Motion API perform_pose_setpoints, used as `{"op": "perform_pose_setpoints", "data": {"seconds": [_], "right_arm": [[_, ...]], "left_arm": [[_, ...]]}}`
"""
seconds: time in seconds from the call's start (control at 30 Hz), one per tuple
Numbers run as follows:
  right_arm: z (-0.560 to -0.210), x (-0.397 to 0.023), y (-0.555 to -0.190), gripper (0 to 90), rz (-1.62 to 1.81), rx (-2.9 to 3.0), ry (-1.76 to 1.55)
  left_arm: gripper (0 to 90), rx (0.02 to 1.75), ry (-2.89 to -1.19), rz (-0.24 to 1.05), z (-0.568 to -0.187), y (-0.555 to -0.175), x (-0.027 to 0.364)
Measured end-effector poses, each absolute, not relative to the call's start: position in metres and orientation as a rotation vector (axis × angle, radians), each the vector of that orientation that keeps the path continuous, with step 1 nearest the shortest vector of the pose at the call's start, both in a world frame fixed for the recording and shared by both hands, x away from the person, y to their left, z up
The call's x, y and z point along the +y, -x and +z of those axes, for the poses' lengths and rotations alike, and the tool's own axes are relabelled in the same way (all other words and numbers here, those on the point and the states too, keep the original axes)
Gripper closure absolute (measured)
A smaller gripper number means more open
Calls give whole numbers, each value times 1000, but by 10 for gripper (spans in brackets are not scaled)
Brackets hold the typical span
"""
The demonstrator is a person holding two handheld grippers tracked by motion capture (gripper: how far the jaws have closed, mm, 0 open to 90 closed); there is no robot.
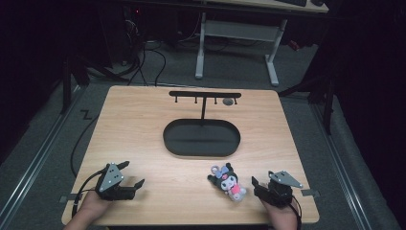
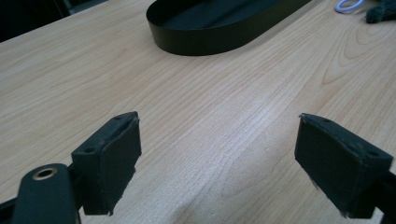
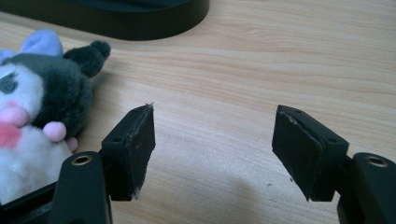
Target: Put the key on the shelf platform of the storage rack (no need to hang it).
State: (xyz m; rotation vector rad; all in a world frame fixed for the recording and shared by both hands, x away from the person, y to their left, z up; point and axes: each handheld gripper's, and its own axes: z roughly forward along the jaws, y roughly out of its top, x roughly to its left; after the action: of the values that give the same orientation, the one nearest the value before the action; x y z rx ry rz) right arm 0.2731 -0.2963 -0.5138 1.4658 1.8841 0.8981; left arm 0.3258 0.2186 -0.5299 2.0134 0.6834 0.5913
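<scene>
A small plush doll (image 1: 228, 181) with a black hood, white face and pink body lies on the wooden table (image 1: 143, 124) near the front right. In the right gripper view the plush doll (image 3: 32, 107) sits just left of the jaws. My right gripper (image 1: 261, 188) rests on the table to the doll's right, open, with bare wood between its pads (image 3: 135, 149). At the front left my left gripper (image 1: 135, 178) also lies on the table, its jaws open and nothing between its pads (image 2: 112, 158).
A black oval tray (image 1: 201, 138) lies mid-table, with a black T-shaped hook stand (image 1: 205, 96) rising from its far side. The tray's wall (image 2: 210, 42) shows ahead of the left gripper, the tray's wall (image 3: 135, 25) ahead of the right gripper. A desk frame stands beyond the table.
</scene>
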Motion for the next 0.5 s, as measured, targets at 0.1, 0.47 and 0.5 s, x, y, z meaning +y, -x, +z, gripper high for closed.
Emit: {"op": "perform_pose_setpoints", "data": {"seconds": [0.1,0.47,0.5], "right_arm": [[-514,-296,-272,302,900,1899,-1459],[-518,-294,-273,305,878,1913,-1455],[-518,-294,-273,305,877,1915,-1453]], "left_arm": [[155,693,-2008,587,-530,-327,219],[155,685,-2013,588,-530,-326,219],[155,685,-2013,588,-530,-326,219]]}}
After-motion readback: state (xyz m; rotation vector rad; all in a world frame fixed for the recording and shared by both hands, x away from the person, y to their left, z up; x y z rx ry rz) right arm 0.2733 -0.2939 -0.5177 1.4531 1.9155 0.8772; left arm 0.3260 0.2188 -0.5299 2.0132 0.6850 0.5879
